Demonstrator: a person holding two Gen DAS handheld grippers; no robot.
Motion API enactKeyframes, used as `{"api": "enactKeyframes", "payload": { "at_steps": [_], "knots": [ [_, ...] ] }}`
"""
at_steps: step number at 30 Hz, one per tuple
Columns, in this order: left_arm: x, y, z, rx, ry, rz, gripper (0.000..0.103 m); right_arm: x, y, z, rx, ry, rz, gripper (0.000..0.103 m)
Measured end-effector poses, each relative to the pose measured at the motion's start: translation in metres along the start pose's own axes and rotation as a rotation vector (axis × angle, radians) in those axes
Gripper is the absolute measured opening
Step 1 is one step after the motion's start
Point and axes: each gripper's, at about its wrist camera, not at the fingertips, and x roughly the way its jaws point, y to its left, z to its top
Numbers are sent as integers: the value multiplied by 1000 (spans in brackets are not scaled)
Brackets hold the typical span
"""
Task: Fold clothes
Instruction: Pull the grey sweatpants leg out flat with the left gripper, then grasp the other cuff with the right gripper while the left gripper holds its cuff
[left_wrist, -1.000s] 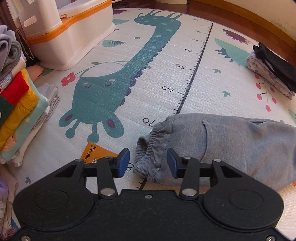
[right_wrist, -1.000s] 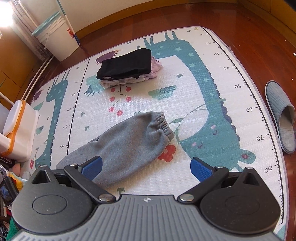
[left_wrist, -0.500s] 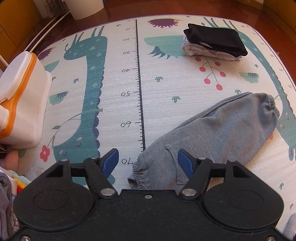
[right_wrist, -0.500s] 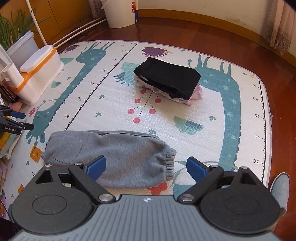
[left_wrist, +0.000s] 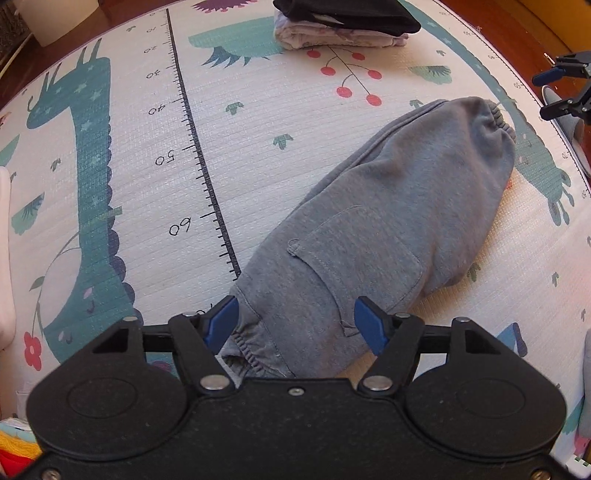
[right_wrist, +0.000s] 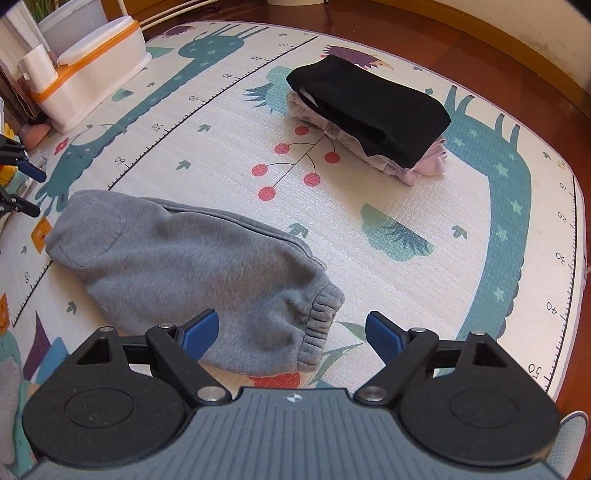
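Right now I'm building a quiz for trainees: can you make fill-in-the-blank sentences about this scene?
1. The sweatpants on the mat are ____ in colour.
2. Both the left gripper and right gripper are ____.
3. The folded pile has a ____ garment on top.

Missing words: grey; open; black

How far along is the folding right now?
Done: a black garment lies folded on a pale folded one on the mat. In hand: nothing. Both the left gripper and the right gripper are open, one at each end of the grey sweatpants, waistband and cuffs. Left: these look folded lengthwise only; unfolded clothes wait at the edge.
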Motion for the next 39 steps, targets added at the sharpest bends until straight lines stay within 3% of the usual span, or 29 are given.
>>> {"api": "enactKeyframes", "payload": {
  "at_steps": [10,14,21,26,31,39],
  "knots": [
    [35,51,-8,-82,-14,-69,56,62,15,6,-212,29,-33,83],
    [52,54,-8,-76,2,-80,50,78,7,9,-173,24,-10,83],
    [74,54,-5,-62,17,-123,48,103,-2,19,-111,5,34,69],
    [77,48,-4,-29,3,-139,35,116,7,13,-165,33,18,63],
    [65,42,-7,20,-31,-97,17,103,-1,11,-153,-18,-9,26],
    [33,16,-23,117,-152,-30,13,81,2,4,-202,-59,-9,14]
  ]
}}
